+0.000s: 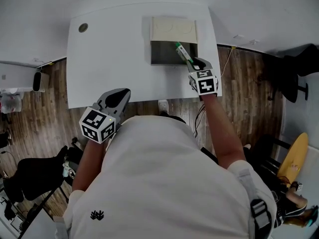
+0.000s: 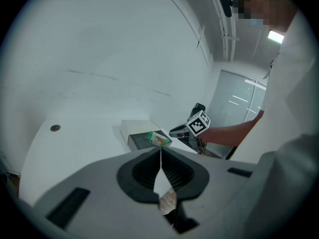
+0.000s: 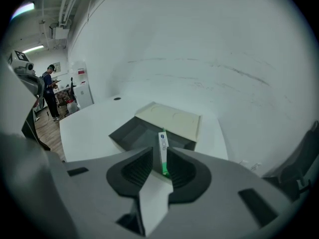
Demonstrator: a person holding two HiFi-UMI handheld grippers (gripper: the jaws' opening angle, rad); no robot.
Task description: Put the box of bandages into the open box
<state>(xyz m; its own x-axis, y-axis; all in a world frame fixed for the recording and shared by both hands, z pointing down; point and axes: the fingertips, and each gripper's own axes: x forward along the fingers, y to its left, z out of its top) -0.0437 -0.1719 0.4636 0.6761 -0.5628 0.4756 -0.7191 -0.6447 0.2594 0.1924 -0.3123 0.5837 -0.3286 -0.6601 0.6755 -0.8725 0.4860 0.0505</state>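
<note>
Right gripper (image 3: pixel 160 157): clenched on the box of bandages, right of centre in the head view, above the open box's near right corner.
Box of bandages (image 1: pixel 182 53): green and white, standing on edge between the right jaws. It sticks out past their tips over the right side of the open box's dark inside.
Open box (image 1: pixel 162 55): upper centre of the head view, on the white table (image 1: pixel 114 44), cream lid (image 1: pixel 173 30) folded back toward the top of the frame.
Left gripper (image 2: pixel 160 156): jaws pressed together with nothing between them, lower left of the head view, at the table's near edge.
</note>
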